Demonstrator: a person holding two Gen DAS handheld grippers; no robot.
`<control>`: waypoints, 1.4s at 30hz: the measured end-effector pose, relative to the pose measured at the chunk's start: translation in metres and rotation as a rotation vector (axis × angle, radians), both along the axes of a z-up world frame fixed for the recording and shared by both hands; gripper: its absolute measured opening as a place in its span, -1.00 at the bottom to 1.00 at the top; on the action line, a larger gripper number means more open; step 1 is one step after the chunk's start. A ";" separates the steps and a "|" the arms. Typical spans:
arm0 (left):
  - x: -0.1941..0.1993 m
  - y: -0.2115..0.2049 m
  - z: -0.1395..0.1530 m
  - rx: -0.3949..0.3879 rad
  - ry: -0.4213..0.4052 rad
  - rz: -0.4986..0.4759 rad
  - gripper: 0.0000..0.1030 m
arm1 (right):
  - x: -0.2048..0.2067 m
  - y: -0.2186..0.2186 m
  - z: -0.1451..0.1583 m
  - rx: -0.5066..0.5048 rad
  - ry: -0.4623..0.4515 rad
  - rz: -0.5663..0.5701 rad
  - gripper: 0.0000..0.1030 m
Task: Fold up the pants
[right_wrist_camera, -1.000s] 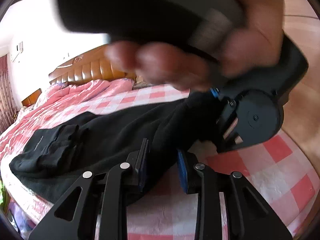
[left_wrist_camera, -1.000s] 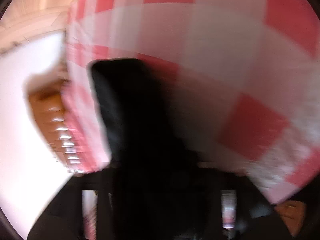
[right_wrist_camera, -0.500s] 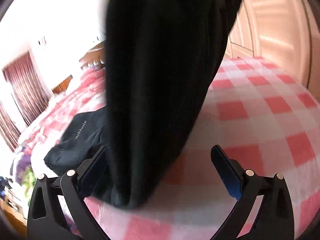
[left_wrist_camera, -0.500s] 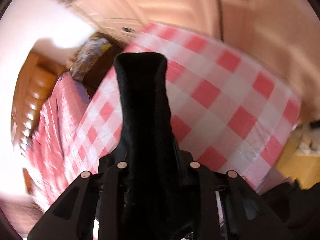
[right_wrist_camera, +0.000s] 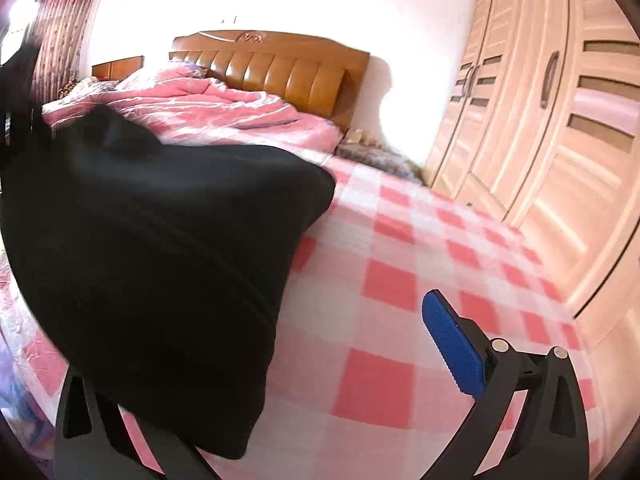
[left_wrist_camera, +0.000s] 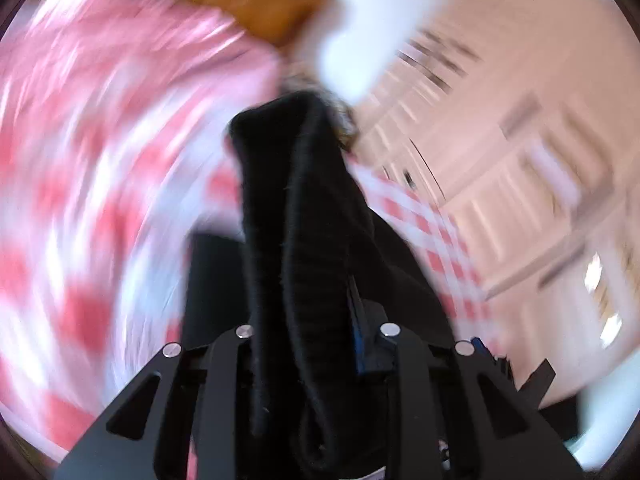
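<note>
The black pants (left_wrist_camera: 304, 240) are clamped in the left gripper (left_wrist_camera: 316, 332) and held up over the pink checked bedspread (right_wrist_camera: 400, 280). The right gripper (right_wrist_camera: 256, 380) is spread wide, nothing pinched, pants draped over its left finger.

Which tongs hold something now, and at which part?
The left tongs hold the black pants by a thick ribbed edge, perhaps the waistband. The right tongs are wide open and hold nothing.

I count one pair of black pants (right_wrist_camera: 160, 264) on one checked bed (right_wrist_camera: 400, 280), one headboard (right_wrist_camera: 280, 76) behind it, my two grippers.
</note>
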State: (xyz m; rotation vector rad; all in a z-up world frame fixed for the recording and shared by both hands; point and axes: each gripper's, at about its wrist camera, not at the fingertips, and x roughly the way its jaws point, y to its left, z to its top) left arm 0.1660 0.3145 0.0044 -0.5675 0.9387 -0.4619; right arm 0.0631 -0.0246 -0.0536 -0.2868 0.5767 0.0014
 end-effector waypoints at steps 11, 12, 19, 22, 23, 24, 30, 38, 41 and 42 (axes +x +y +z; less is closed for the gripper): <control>-0.019 -0.022 -0.044 -0.108 -0.054 -0.047 -0.50 | -0.009 -0.026 -0.003 0.067 0.049 -0.097 0.91; -0.020 -0.026 -0.038 -0.085 -0.064 -0.050 -0.50 | -0.007 -0.021 -0.008 0.069 0.055 -0.098 0.91; -0.023 -0.011 -0.084 -0.233 -0.059 -0.015 -0.39 | -0.002 -0.019 -0.022 0.071 0.097 -0.067 0.91; -0.023 -0.012 -0.083 -0.209 -0.077 -0.016 -0.10 | 0.001 -0.026 -0.027 0.111 0.146 -0.058 0.91; -0.024 -0.012 -0.080 -0.186 -0.078 0.000 0.01 | -0.002 -0.027 -0.026 0.126 0.162 -0.036 0.91; -0.026 -0.010 -0.077 -0.163 -0.067 0.023 0.07 | -0.007 -0.029 -0.025 0.146 0.179 -0.005 0.91; -0.072 0.015 -0.033 0.006 -0.151 0.283 0.68 | -0.050 -0.083 0.012 0.465 0.104 0.250 0.91; -0.061 -0.094 0.013 0.286 -0.293 0.037 0.75 | -0.013 -0.047 0.039 0.595 0.139 0.497 0.91; -0.047 -0.109 -0.018 0.356 -0.210 0.036 0.75 | -0.018 -0.012 0.024 0.503 0.191 0.601 0.92; -0.043 -0.107 -0.031 0.345 -0.183 0.031 0.75 | -0.017 -0.003 0.013 0.452 0.230 0.593 0.92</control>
